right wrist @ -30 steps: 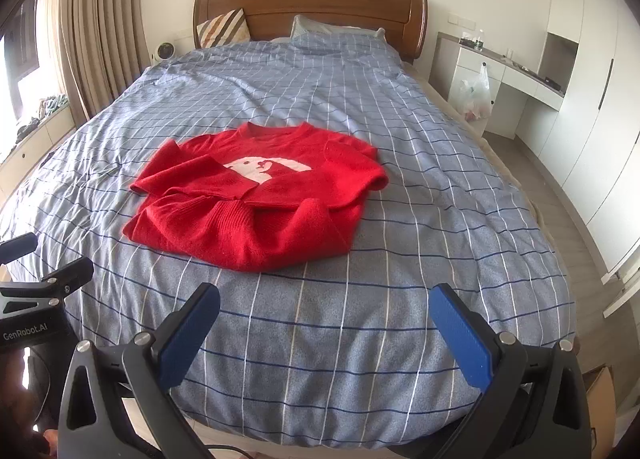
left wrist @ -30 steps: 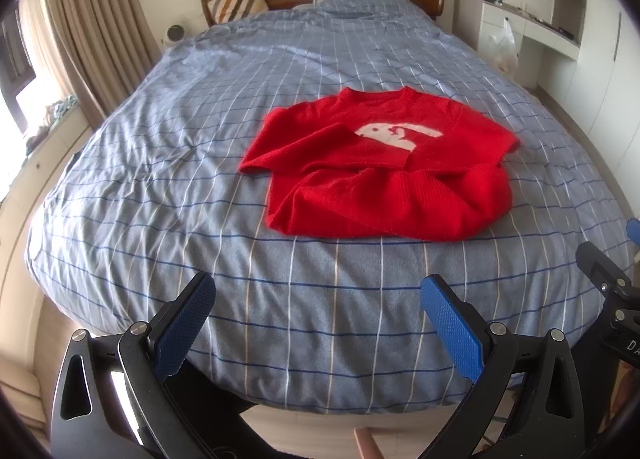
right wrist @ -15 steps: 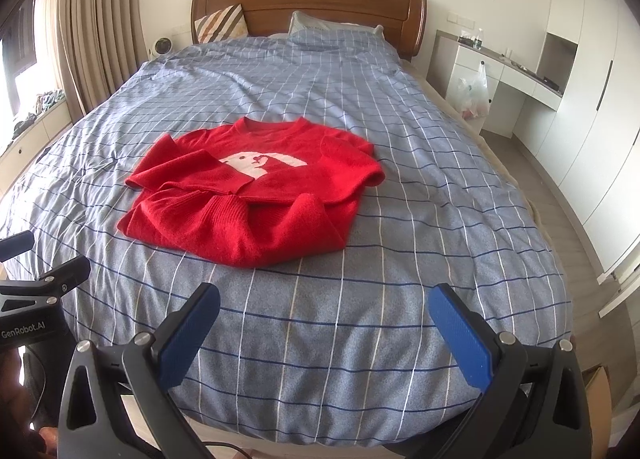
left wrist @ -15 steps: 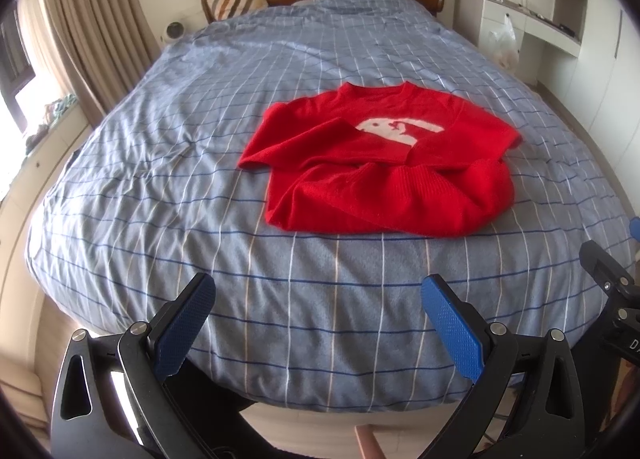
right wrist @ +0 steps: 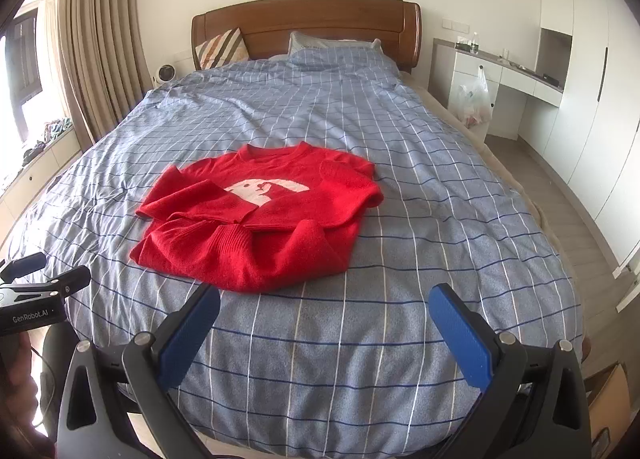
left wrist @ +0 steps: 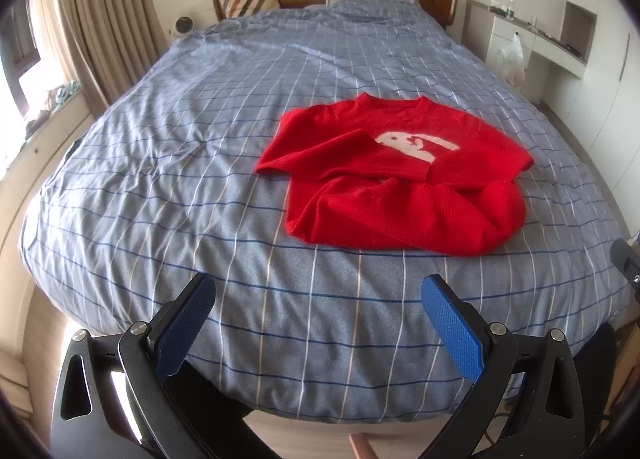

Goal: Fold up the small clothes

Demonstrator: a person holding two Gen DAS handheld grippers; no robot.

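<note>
A small red sweater (left wrist: pixel 396 179) with a white animal print lies on the blue checked bedspread (left wrist: pixel 200 147), its sleeves folded across the front and its lower part bunched up toward the chest. It also shows in the right wrist view (right wrist: pixel 260 223). My left gripper (left wrist: pixel 318 291) is open and empty, above the foot of the bed, short of the sweater. My right gripper (right wrist: pixel 326 301) is open and empty, just short of the sweater's near hem. Part of the left gripper's body (right wrist: pixel 32 299) shows at the left edge of the right wrist view.
A wooden headboard (right wrist: pixel 308 27) with pillows (right wrist: pixel 332 45) is at the far end. Curtains (right wrist: pixel 96 51) and a window ledge run along the left. A white desk (right wrist: pixel 508 75) with a hanging plastic bag (right wrist: pixel 474 99) and wardrobes stand to the right. Floor lies beyond the bed's right edge.
Both grippers have moved a little nearer to the bed and tilted upward, so the sweater sits lower in the views. The sweater has not moved. Both jaws stay open.
</note>
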